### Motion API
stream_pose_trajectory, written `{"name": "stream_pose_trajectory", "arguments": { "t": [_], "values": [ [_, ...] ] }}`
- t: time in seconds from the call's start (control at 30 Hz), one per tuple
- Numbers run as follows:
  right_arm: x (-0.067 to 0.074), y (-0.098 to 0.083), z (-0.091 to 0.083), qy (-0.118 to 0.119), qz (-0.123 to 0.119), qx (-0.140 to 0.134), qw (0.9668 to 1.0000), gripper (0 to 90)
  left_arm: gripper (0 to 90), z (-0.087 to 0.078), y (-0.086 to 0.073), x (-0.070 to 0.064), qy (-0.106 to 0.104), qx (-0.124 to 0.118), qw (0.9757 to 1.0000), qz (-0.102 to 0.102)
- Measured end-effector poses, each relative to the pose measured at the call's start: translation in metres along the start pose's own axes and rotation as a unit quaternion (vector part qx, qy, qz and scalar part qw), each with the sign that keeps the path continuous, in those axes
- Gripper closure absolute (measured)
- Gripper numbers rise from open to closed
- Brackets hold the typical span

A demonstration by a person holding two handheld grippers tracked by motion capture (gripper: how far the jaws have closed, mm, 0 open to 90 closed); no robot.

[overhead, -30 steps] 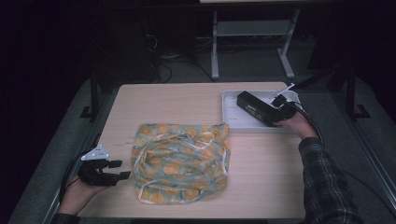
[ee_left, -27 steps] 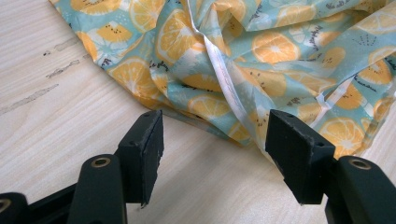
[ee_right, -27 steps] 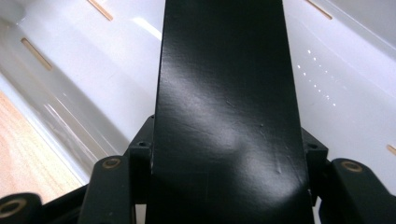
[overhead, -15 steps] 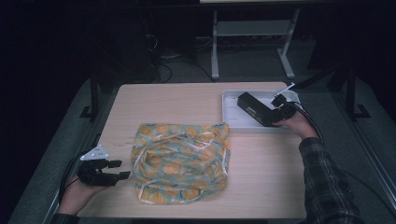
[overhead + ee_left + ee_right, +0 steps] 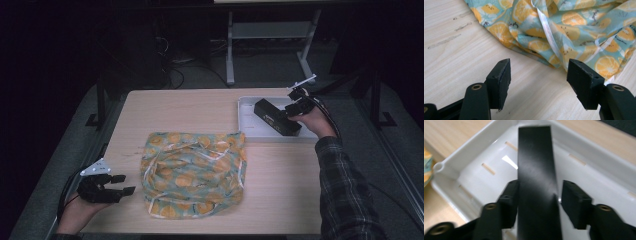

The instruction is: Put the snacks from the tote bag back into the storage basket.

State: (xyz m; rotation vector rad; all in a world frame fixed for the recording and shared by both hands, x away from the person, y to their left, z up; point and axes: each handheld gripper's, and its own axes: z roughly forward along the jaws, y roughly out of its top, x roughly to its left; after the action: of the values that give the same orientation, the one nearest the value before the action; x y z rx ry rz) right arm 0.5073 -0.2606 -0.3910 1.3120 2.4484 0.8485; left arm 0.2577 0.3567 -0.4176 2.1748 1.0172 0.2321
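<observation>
**Black box between the right tool's jaws over the tray**

A long black box (image 5: 277, 118) is seen in the white tray (image 5: 248, 131) at the far right of the desk (image 5: 190, 107). The right tool (image 5: 291, 108) is placed at the box's right end, one jaw on each side of it. In the right gripper view the left jaw is seen touching the box (image 5: 536, 170), while a narrow gap is left between the box and the right jaw. The jaws have just been closing, with the box between them, but a full clamp is not shown.

A fruit-print cloth (image 5: 192, 172) is spread, rumpled, on the near middle of the desk, just left of the tray. The left tool (image 5: 124, 184) is held low at the near left corner, just beside the cloth's left edge. Its jaws are spread apart and nothing is held; in the left gripper view bare desk is seen between them, with the cloth (image 5: 564, 30) just beyond.
</observation>
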Motion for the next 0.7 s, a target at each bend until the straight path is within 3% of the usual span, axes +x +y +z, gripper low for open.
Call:
{"name": "stream_pose_trajectory", "arguments": {
  "t": [0.17,0.2,0.27,0.3,0.33,0.57,0.7],
  "values": [
    [-0.004,0.013,-0.002,-0.008,0.02,-0.031,0.9993,65.2,35.5,0.001,-0.001,-0.001,-0.001,0.003,1.0,0.003],
    [-0.006,0.018,0.002,-0.023,0.024,-0.019,0.9993,72.6,35.4,0.001,-0.001,-0.001,-0.001,0.001,1.0,0.002],
    [-0.007,0.019,0.004,-0.028,0.027,-0.019,0.9991,75.9,35.3,0.001,-0.002,-0.001,-0.002,0.002,1.0,0.002],
    [-0.01,0.022,0.006,-0.039,0.035,-0.023,0.9984,85.7,35.3,0.001,-0.002,0.0,-0.003,0.002,1.0,0.002],
    [-0.012,0.023,0.007,-0.039,0.043,-0.025,0.998,88.2,35.2,0.002,-0.002,0.0,-0.003,0.002,1.0,0.001],
    [-0.02,0.016,0.023,-0.053,0.068,0.008,0.9962,89.4,35.2,0.001,-0.003,0.001,-0.005,-0.004,1.0,-0.004],
    [-0.018,0.016,0.029,-0.052,0.057,0.023,0.9967,89.4,35.2,0.001,-0.003,0.002,-0.005,0.001,1.0,-0.002]
  ]
}}
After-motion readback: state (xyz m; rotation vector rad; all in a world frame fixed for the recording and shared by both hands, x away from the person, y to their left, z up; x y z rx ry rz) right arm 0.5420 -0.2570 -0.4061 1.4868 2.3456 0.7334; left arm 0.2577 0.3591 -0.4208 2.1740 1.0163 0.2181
